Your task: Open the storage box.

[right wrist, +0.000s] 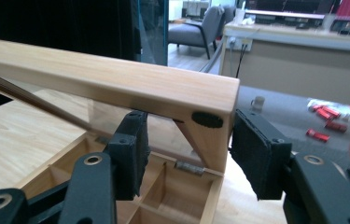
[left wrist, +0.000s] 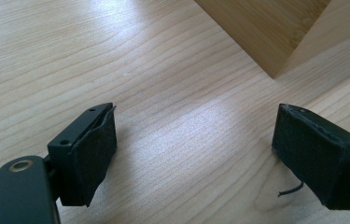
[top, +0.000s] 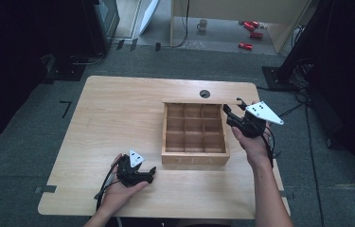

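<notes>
Black jaws of my right gripper [right wrist: 186,154] straddle the lid [right wrist: 116,84] corner of the tea box [top: 195,158] at centre frame, one pad touching. I'd swing it gently about the hinge. Left gripper [top: 152,172] rests open, lower left.

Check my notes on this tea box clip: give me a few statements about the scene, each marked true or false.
1. The wooden box has its lid raised. True.
2. The right gripper has a lid corner between its fingers. True.
3. The box compartments hold tea bags. False: those in view look empty.
4. The left gripper grips the box. False: it is open, over bare table, nothing between its fingers.
5. A mug stands on the floor beyond the table. True.
</notes>
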Demonstrator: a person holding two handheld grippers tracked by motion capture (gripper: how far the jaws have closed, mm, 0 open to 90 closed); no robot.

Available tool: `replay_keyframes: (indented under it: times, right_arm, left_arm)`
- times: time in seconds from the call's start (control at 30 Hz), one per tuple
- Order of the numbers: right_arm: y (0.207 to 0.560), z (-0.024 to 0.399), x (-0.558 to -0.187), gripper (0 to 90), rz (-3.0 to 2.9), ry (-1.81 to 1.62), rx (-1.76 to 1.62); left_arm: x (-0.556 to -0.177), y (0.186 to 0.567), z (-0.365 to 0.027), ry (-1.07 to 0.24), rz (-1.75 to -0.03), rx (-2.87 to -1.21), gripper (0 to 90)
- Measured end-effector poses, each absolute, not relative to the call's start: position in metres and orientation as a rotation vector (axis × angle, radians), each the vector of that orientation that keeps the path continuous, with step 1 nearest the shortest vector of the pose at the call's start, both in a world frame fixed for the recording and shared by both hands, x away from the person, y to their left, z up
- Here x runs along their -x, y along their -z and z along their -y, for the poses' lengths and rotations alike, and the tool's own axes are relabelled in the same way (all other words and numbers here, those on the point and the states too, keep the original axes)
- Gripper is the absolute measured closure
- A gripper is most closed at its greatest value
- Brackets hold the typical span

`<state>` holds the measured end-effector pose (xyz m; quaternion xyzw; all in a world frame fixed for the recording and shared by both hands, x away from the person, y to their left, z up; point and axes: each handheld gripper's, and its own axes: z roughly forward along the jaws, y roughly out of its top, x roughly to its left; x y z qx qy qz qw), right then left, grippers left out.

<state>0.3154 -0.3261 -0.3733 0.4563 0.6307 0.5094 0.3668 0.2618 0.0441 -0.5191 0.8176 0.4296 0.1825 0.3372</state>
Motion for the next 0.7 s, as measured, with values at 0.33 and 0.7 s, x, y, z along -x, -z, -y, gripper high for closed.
replay_keyframes:
  times: [0.33, 0.7]
  right_arm:
    - [0.38, 0.336, -0.34, 48.1, -1.685, -1.349, -1.188]
    - [0.375, 0.34, -0.346, 46.9, -1.694, -1.376, -1.097]
  left_arm:
    - [-0.262, 0.519, -0.044, -0.474, -1.118, -2.132, 14.4]
    - [-0.262, 0.519, -0.044, -0.473, -1.12, -2.132, 14.4]
